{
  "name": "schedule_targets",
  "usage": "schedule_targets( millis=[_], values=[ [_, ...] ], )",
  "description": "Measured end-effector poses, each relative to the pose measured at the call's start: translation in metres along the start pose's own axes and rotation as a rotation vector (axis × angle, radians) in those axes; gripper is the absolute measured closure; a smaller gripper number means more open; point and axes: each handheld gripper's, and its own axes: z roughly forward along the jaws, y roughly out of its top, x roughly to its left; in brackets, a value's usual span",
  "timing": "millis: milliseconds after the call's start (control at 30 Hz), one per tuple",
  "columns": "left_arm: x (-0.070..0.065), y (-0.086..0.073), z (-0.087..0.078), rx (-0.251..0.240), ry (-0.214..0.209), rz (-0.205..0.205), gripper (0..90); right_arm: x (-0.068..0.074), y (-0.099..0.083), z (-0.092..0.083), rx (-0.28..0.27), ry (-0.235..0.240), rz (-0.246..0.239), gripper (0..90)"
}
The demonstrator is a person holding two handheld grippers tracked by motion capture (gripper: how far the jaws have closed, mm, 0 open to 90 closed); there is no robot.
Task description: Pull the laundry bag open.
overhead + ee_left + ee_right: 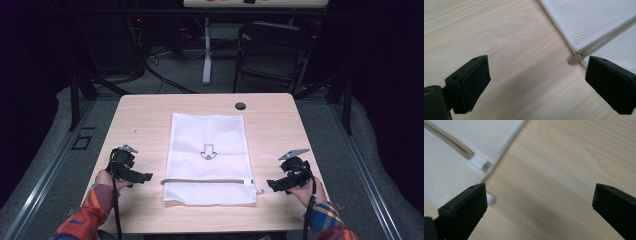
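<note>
Now the white mesh bag (pixel 207 157) lies flat on the tabletop (pixel 140 120), soft and light, so grab its zipper (pixel 207 181) ends, with the left claw (pixel 145 176) and right claw (pixel 272 185) spread wide, holding nothing.

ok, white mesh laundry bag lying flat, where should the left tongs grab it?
Probably at the near-left edge of the white mesh laundry bag, where the beige zipper band ends in a small tab. Come in level from the bag's left side: it lies flat on the light wooden table, and the open left tongs already face that edge, clear of the fabric.
</note>
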Motion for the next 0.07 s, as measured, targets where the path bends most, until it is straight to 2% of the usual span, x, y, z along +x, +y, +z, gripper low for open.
schedule_targets(
  millis=[67],
  values=[
    [0.0033,-0.0001,0.0019,0.007,0.007,-0.006,2.4,-0.0061,-0.0051,-0.0012,-0.003,-0.009,0.018,0.0]
  ],
)
